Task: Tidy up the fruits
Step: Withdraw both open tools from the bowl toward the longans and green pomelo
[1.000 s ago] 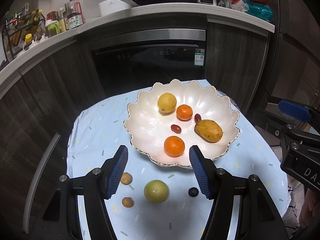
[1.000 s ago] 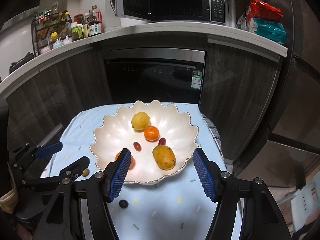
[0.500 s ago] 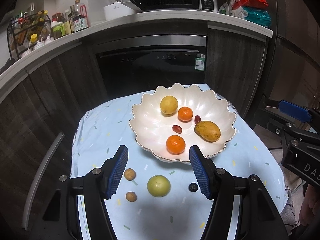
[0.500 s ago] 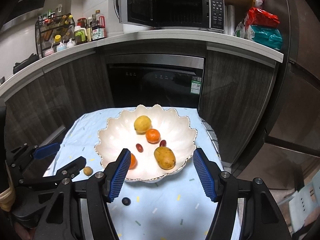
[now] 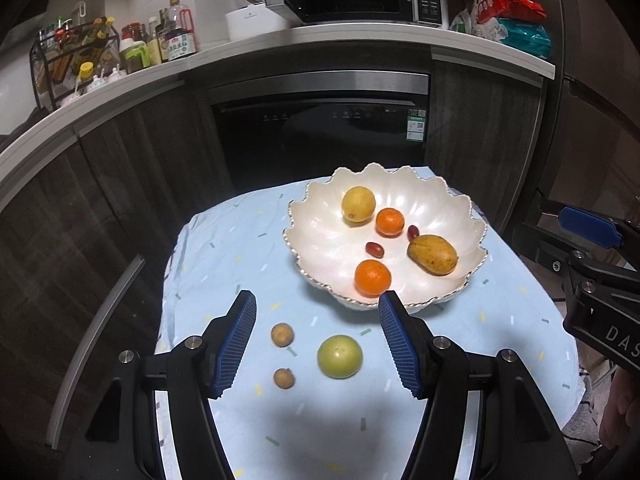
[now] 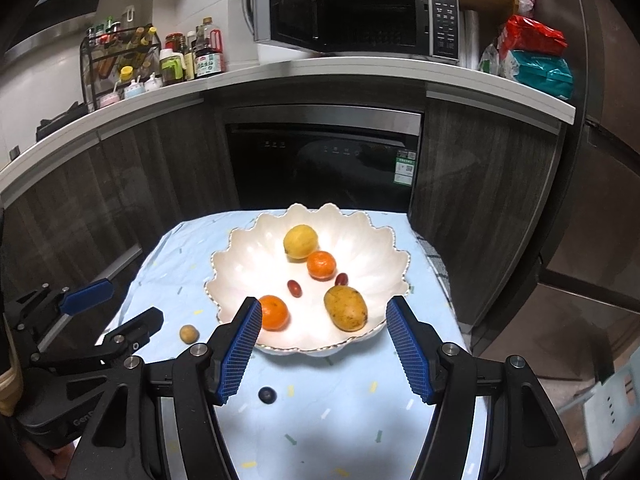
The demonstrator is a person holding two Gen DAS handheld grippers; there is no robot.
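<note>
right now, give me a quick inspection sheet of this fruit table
surface: table under a light blue cloth
job's things: scalloped white bowl holds a lemon, two oranges, a mango, two small red fruits; green fruit, two small brown fruits and a dark berry lie on the cloth
clutter: nothing seen
grippers: left gripper open, empty; right gripper open, empty
cables: nothing seen
surroundings: open microwave, bottle rack, dishwasher

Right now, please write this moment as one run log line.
left gripper: open, empty | right gripper: open, empty | green fruit: on tablecloth | bowl: six fruits
</note>
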